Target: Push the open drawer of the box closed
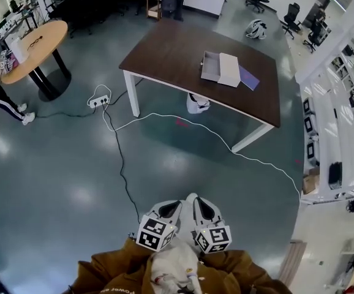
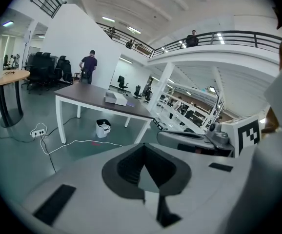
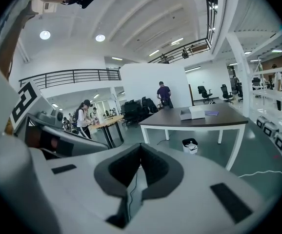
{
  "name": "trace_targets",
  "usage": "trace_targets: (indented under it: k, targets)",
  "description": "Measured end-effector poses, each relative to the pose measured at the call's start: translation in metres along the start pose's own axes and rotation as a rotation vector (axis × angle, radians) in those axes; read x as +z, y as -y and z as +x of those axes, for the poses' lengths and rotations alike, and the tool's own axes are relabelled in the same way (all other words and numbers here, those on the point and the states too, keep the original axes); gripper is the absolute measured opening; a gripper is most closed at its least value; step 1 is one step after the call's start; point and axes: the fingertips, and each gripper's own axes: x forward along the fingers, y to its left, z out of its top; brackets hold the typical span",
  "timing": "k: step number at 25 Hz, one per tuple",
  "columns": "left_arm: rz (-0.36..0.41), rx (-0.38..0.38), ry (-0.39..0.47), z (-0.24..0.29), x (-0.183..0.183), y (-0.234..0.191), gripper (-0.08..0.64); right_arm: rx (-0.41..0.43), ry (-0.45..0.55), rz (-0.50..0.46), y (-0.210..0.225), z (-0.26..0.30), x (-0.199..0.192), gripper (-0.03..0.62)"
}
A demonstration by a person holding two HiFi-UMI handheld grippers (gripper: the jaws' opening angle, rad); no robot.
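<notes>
— Down by the chest: left gripper point(image 1: 169, 211) and right gripper point(image 1: 205, 211) side by side, tips forward. Left jaws closed tip to tip, nothing between them. Right the same, empty.

— Any contact with the work?

— None. Floor point(image 1: 54, 164) ahead, a cable point(image 1: 183, 118) lying across the way, then the table point(image 1: 165, 48).

— Risks?

— First, the cable: a likely snag for feet on the walk in. Second, the box point(image 1: 229, 70) looks light and sits loose on the tabletop. A push on the drawer point(image 1: 210, 66) may slide the whole box toward the purple sheet point(image 1: 248, 77) at its right side instead of closing it. Bracing the far side with the other gripper would probably stop that. Third, a push off centre could skew the drawer and jam it. Closed tips make a narrow contact, so a slip off the drawer front is possible.

— Where's the box from the grippers?

— Well apart, ahead and a little right in the head view, on the table past the cable. Drawer stands open on the box's left side as seen from this spot. Left gripper view has the box point(image 2: 115, 98) small, up and left of its tips. Right gripper view has it point(image 3: 192, 112) up and right of its tips. Neither gripper is lined up on it yet.
</notes>
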Motion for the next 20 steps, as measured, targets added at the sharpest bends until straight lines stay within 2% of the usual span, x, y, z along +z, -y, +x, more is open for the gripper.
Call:
trace_targets:
  k: [4,9,12,17,20]
  targets:
    - [-0.006,0.001,0.007,0.015,0.019,-0.022,0.006,0.004,-0.009,-0.005,0.005,0.026,0.008,0.006]
    - [0.022,-0.025,0.001,0.044,0.041,-0.031,0.006,-0.01,0.007,0.01,0.035,0.054,0.025,0.006]
    - [0.034,-0.005,-0.002,0.073,0.058,-0.051,0.006,0.014,0.012,0.016,0.055,0.086,0.034,0.006]
    - [0.014,0.089,0.0,0.141,0.099,-0.106,0.006,0.041,0.06,0.026,0.12,0.158,0.063,0.006]
    - [-0.021,0.099,-0.03,0.196,0.137,-0.12,0.006,0.061,0.04,0.068,0.169,0.197,0.09,0.006]
